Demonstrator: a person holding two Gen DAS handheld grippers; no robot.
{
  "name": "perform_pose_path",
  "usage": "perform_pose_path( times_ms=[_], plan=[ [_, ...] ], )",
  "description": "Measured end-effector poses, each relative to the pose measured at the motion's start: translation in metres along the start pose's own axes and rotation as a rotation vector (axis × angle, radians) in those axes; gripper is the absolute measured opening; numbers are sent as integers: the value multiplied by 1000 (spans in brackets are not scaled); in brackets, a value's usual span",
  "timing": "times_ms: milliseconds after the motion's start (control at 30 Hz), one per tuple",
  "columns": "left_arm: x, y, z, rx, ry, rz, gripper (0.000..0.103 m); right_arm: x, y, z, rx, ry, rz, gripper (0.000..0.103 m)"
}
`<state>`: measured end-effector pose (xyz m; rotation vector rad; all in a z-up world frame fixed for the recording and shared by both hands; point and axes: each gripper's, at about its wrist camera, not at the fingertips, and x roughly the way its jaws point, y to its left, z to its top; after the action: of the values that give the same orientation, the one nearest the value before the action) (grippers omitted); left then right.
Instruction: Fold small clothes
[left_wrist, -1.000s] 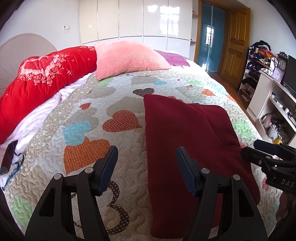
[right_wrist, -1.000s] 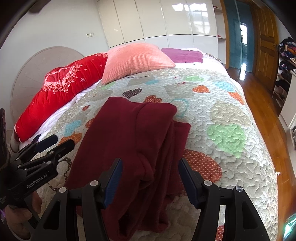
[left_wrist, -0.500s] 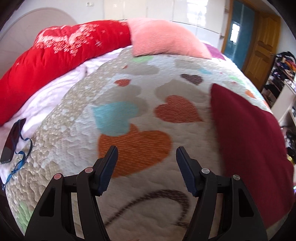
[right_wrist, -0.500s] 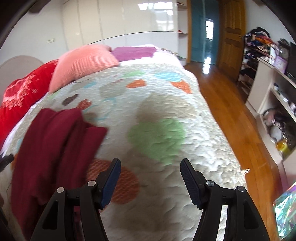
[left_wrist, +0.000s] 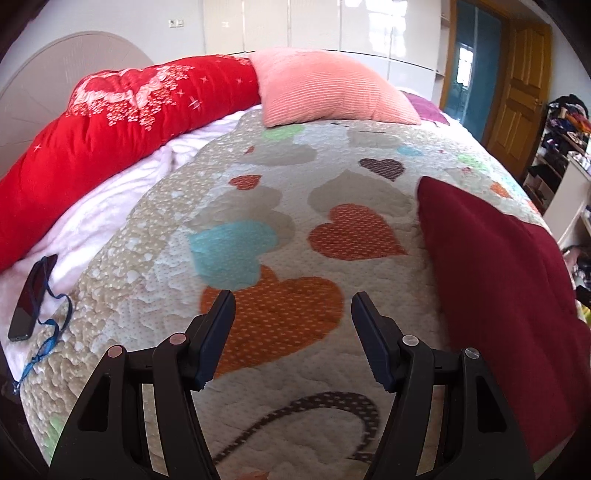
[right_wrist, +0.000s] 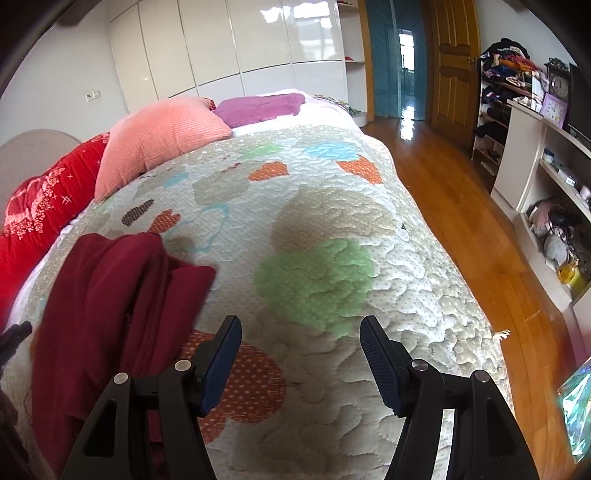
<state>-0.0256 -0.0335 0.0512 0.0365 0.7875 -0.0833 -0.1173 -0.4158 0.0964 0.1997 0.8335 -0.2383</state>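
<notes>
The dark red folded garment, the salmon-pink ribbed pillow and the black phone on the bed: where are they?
Dark red folded garment (left_wrist: 498, 280), left wrist view: middle of its top layer.
Salmon-pink ribbed pillow (left_wrist: 328, 88), left wrist view: its centre.
Black phone (left_wrist: 31, 299), left wrist view: its screen.

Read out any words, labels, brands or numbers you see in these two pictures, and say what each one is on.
No readable text in either view.
Round clock on the shelf unit: dial numerals too small to read.
Purple clock beside it: face too small to read.
Quilt: a dark dotted curved shape near the left gripper, cut off, not legible.
</notes>
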Motion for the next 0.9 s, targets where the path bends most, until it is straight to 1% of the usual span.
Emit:
perform_pose_path(
  times_ms=[167,433,800,900],
  plan=[
    [-10,-22,-2,44,-23,-10,66,-6,13,-3,-33,0,25,65],
    [-25,-48,-8,97,-49,-30,66,-14,22,-9,-44,-2,53,65],
    [-31,-61,-10,122,-58,-46,66,-21,37,-11,-82,-4,83,65],
    [-32,-65,-10,128,-60,-60,66,-20,38,-11,-83,1,88,65]
  ],
)
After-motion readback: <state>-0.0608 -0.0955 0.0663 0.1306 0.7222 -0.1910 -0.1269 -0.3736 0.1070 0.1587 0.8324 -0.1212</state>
